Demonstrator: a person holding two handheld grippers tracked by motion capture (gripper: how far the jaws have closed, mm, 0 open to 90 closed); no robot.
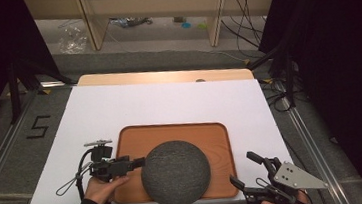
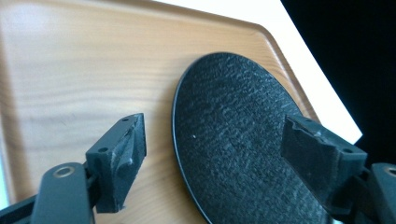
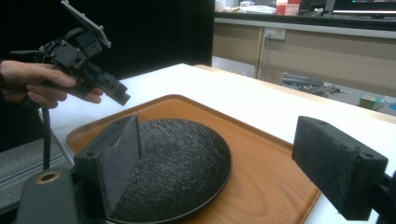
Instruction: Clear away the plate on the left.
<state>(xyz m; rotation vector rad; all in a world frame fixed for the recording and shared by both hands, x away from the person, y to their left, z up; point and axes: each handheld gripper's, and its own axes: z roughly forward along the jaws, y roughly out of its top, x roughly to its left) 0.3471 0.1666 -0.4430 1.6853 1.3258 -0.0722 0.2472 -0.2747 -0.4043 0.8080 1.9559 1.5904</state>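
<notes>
A round dark grey plate with a rough surface lies in the front half of a wooden tray. My left gripper hovers at the plate's left rim, held in a hand, and it is open. In the left gripper view its jaws stand wide apart above the plate and the tray, gripping nothing. My right gripper is open near the table's front right corner, off the tray. Its own view looks across the plate and tray to the raised left gripper.
The tray sits on a white table top with a wooden strip at its far edge. Black curtains stand at both sides. Cables and light wooden shelving lie beyond the table. A black mark is on the floor at the left.
</notes>
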